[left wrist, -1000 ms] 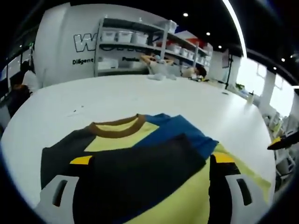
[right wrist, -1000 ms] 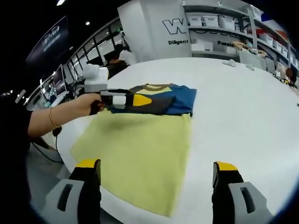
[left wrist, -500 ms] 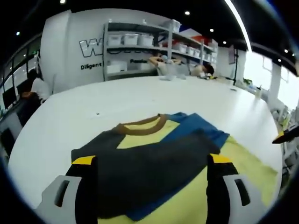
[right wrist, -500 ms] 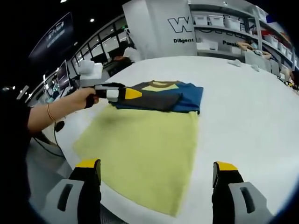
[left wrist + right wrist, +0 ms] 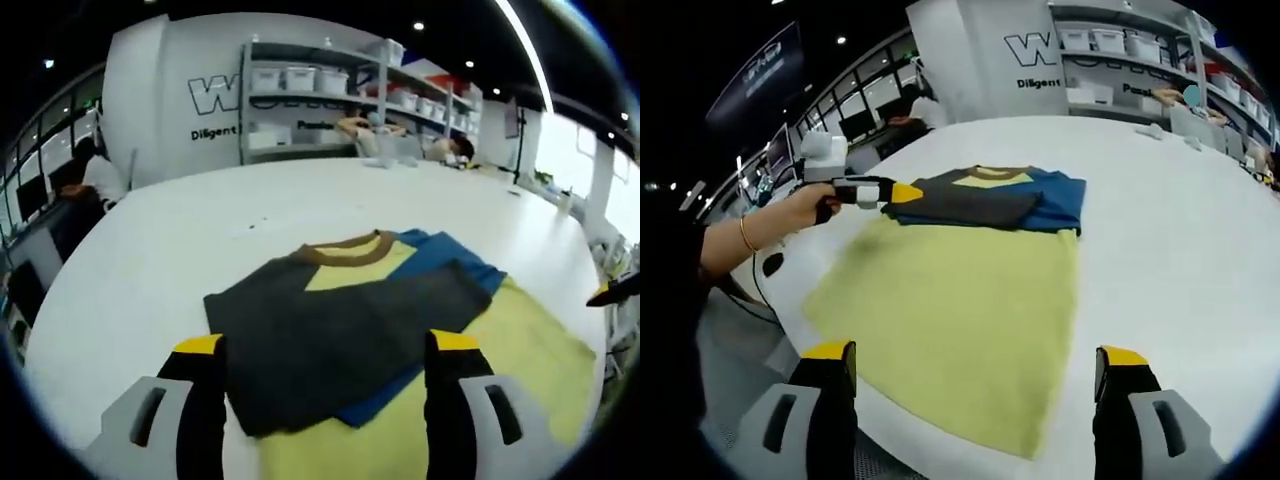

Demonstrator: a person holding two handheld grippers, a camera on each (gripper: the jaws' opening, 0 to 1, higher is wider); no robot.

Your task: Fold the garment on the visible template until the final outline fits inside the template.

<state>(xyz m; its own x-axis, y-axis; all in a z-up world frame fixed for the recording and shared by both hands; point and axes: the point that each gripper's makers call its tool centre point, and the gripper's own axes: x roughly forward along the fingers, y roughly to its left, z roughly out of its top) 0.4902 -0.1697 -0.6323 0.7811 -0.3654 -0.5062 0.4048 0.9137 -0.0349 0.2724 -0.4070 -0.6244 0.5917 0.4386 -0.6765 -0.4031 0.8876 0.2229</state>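
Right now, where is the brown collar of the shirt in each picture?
Left gripper view: the brown ribbed collar sits just above the middle, at the far edge of the folded yellow, blue and dark shirt.
Right gripper view: the collar is small, in the upper middle, past the flat yellow body.
Shared landmark: the white wall with big letters beside the storage shelves.

Your left gripper (image 5: 325,375): jaws apart, nothing between them. Ahead of you, garment (image 5: 360,310): yellow body, brown collar, dark sleeve folded across the chest, blue sleeve beneath, flat on white table (image 5: 200,220). Beyond: shelving (image 5: 330,95) with white bins.
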